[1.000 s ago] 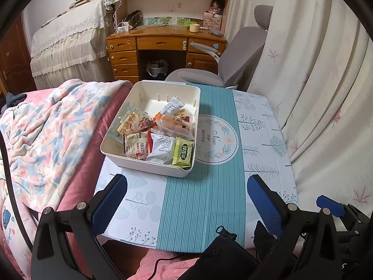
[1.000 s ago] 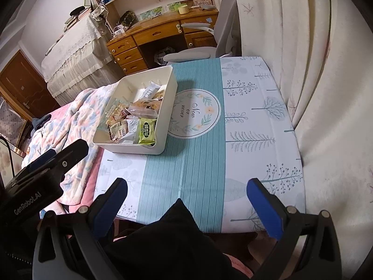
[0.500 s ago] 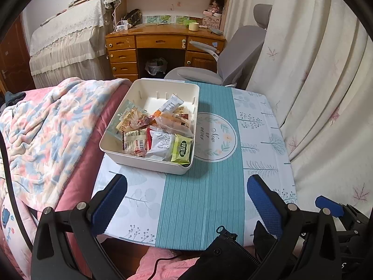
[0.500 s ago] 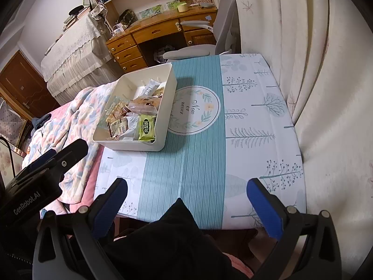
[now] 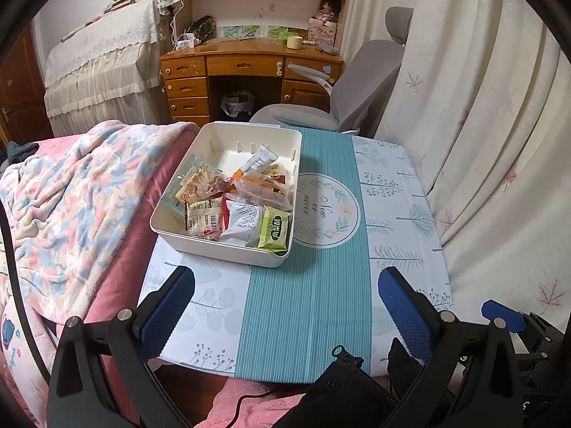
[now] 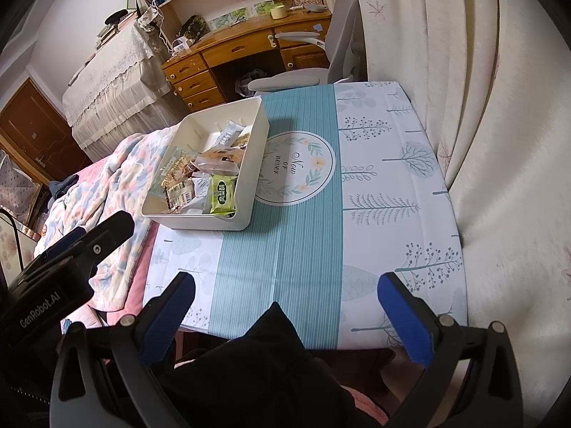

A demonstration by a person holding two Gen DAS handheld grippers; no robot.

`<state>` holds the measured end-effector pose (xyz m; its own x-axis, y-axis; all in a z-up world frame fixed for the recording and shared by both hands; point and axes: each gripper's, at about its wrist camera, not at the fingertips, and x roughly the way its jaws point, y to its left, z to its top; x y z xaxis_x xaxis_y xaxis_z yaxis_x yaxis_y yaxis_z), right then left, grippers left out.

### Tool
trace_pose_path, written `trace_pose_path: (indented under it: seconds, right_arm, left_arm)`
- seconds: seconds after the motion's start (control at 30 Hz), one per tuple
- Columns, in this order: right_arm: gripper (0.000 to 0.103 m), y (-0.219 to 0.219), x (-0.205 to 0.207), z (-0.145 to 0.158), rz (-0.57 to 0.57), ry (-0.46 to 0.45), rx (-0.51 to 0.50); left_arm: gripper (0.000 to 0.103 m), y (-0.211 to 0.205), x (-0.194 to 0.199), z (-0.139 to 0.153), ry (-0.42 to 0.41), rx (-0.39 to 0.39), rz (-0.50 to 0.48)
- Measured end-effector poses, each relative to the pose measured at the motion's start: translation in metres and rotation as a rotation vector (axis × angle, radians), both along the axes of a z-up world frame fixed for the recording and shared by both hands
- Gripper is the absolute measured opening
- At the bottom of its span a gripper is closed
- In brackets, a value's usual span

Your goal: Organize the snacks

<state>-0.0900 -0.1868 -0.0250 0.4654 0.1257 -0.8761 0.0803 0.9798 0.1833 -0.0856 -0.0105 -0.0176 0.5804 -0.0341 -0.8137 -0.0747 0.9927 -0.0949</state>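
Nearest, both grippers hang over the near edge of the desk with their blue-padded fingers spread wide and nothing between them: the left gripper over the teal stripe and the pale leaf print, the right gripper a little further toward the curtain side. A dark sleeve shows below the right gripper, and pink fabric lies under the desk's near edge.

The desk is covered by a cloth with a ribbed teal band down the middle, white tree-printed panels on either side, and a round floral emblem in the centre. Just left of that emblem, at the desk's left edge beside the bed, stands a cream plastic bin. The snacks sit heaped in its nearer half: a green packet at the near right corner, a white packet beside it, a barcoded brown-and-white packet to the left, clear wrapped pastries behind, and a slim white stick tilted toward the back. The bin's far end is bare.

To the left, a floral blanket lies rumpled on the bed. Beyond the desk stand a grey office chair, a wooden writing desk with drawers and bookshelves above, and cream curtains along the right.
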Motion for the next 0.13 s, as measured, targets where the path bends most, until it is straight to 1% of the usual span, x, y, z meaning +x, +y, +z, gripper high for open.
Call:
trace_pose_path:
  seconds: [0.13]
  right_arm:
    - [0.103, -0.0002, 0.0001, -0.0001, 0.0, 0.0, 0.0]
  left_arm:
    - [0.102, 0.0, -0.0002, -0.0001, -0.002, 0.0, 0.0]
